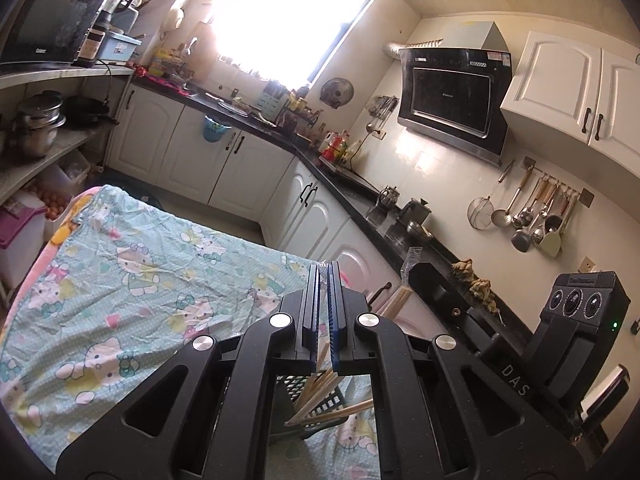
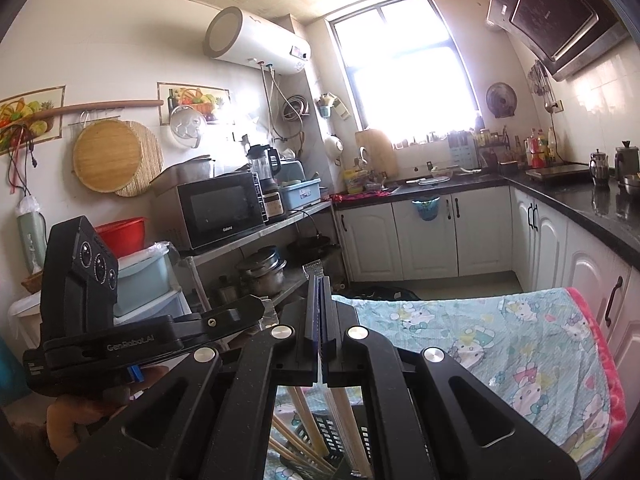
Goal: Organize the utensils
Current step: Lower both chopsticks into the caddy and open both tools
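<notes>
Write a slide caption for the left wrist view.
Left tool, shut on a clear wrapper, above a dark slotted basket of wooden chopsticks on a cartoon-cat tablecloth.

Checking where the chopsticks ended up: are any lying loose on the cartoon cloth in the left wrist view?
No. The cloth shows bare; the chopsticks stand in the dark basket under the left gripper.

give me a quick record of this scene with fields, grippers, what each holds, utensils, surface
left gripper: shut on a clear wrapper
right gripper: shut on a clear wrapper that sticks out past the tips
chopsticks: wooden, standing tilted in the black slotted basket below both grippers
surface: table under a cartoon-cat cloth
setting: kitchen, bright window
</notes>
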Demonstrator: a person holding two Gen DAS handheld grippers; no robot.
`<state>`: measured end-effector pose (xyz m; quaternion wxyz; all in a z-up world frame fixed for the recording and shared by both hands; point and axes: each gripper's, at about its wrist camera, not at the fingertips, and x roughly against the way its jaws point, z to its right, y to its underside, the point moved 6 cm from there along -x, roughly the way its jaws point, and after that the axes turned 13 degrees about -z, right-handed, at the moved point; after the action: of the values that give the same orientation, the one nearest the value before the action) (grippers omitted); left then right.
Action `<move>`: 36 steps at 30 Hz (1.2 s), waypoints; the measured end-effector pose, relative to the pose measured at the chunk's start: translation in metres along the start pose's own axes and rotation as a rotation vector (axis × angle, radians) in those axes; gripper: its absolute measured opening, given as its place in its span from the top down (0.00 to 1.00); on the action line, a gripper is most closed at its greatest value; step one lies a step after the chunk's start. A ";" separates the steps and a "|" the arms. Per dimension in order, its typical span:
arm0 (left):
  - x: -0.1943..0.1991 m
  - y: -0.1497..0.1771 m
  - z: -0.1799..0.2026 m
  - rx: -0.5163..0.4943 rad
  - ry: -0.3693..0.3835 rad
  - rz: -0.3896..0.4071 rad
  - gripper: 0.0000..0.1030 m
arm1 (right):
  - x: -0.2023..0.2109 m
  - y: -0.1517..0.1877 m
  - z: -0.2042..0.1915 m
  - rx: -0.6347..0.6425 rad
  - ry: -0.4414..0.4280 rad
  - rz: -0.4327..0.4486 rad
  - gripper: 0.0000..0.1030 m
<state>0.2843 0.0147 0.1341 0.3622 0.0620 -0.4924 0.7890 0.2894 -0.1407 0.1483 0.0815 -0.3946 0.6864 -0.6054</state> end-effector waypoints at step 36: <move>0.010 0.053 -0.022 -0.019 -0.067 -0.062 0.44 | -0.010 0.073 0.033 -0.055 0.130 -0.170 0.58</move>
<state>0.2494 0.0246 0.0884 0.3705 0.1002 -0.5098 0.7700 0.2834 -0.1633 0.0711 -0.0258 -0.4135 0.6707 -0.6152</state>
